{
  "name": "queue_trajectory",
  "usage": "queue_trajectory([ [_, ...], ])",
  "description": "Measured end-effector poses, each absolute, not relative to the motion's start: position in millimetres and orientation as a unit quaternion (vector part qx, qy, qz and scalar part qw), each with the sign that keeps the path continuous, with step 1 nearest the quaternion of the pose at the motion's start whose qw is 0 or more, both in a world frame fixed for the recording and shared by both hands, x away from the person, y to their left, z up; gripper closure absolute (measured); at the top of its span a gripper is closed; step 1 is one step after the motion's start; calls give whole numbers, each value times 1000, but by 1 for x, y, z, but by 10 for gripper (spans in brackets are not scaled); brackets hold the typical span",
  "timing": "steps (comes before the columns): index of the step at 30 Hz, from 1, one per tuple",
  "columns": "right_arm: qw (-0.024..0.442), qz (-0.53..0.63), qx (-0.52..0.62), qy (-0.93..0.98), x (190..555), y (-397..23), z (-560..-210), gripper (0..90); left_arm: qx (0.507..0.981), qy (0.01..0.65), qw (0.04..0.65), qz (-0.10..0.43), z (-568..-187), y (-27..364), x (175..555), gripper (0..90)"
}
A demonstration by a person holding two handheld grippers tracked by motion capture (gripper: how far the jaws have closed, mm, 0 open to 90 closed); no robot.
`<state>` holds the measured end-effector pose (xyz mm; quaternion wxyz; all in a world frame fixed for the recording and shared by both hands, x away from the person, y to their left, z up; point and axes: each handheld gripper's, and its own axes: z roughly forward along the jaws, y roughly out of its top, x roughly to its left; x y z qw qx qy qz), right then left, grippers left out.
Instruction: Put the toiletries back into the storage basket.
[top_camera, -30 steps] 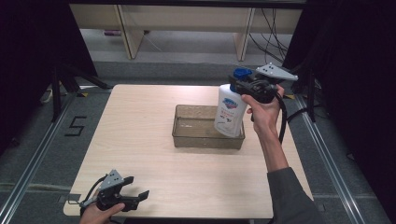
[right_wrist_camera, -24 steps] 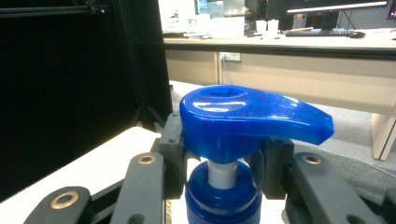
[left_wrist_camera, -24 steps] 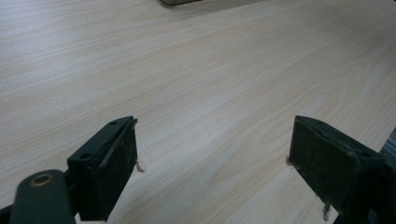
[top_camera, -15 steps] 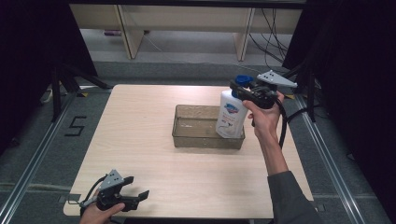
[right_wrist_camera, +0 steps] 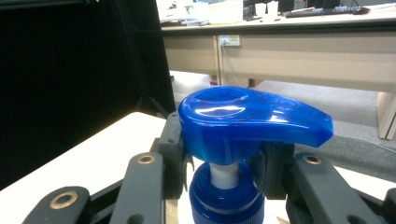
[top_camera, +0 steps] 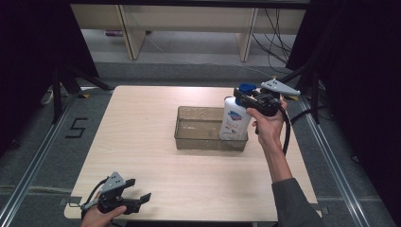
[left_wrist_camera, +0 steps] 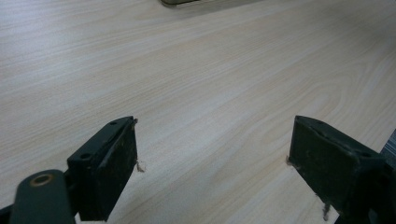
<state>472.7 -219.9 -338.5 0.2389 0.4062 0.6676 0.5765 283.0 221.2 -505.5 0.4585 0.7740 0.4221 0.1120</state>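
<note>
**Bottle going into the tray**

While the pump bottle (top_camera: 235, 122) stands upright at the tray's (top_camera: 198, 142) right end, its base inside the walls, your right tool (top_camera: 249, 100) grips its neck under the glossy blue pump head (right_wrist_camera: 243, 119). The long axis is vertical; the clear, shallow tray lies directly below. Your left tool (top_camera: 124, 201) rests wide open and empty at the desk's (top_camera: 142, 123) near corner, well apart from the tray.

A light wooden table (top_camera: 142, 142) stands on grey carpet (top_camera: 28, 161) marked with a black "5" (top_camera: 76, 128). Black curtains (top_camera: 28, 56) hang at both sides. Beyond, pale desks (top_camera: 189, 19) stand with cables (top_camera: 279, 33) trailing beneath.
</note>
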Motion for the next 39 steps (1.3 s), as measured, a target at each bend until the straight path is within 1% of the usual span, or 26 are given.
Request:
queue_trajectory([
  [8, 240, 580, 403, 667, 471, -220, -343, 610, 775, 421, 459, 111, -505, 221, 282, 147],
  [10, 254, 577, 395, 669, 471, -219, -344, 609, 777, 419, 456, 111, -505, 221, 282, 147],
  [12, 246, 581, 394, 668, 470, -216, -345, 607, 780, 421, 449, 115, -505, 221, 281, 147],
  [15, 259, 581, 394, 664, 468, -214, -347, 604, 778, 420, 454, 112, -505, 221, 282, 147],
  [18, 257, 581, 399, 661, 466, -213, -348, 596, 772, 424, 460, 113, -506, 220, 282, 147],
  [19, 263, 582, 389, 665, 466, -213, -348, 593, 775, 425, 454, 116, -505, 220, 281, 147],
  [20, 268, 577, 392, 665, 464, -212, -348, 572, 776, 426, 450, 117, -505, 220, 281, 147],
  [21, 275, 572, 391, 667, 465, -212, -349, 521, 774, 423, 457, 113, -506, 220, 282, 148],
  [22, 279, 566, 399, 665, 466, -213, -350, 524, 774, 424, 457, 113, -507, 220, 282, 147],
  [23, 270, 573, 405, 659, 465, -213, -351, 524, 772, 427, 457, 113, -506, 220, 282, 147],
  [26, 266, 582, 401, 655, 466, -215, -353, 519, 772, 428, 457, 110, -508, 221, 283, 147],
  [30, 272, 578, 407, 653, 464, -214, -354, 508, 772, 427, 458, 111, -507, 221, 283, 147],
  [34, 274, 580, 403, 653, 463, -214, -355, 465, 770, 430, 458, 114, -507, 220, 282, 147],
  [37, 269, 585, 407, 648, 459, -214, -357, 453, 770, 430, 458, 111, -508, 221, 283, 147],
  [39, 279, 584, 406, 645, 457, -216, -358, 441, 770, 430, 458, 109, -508, 221, 284, 147],
])
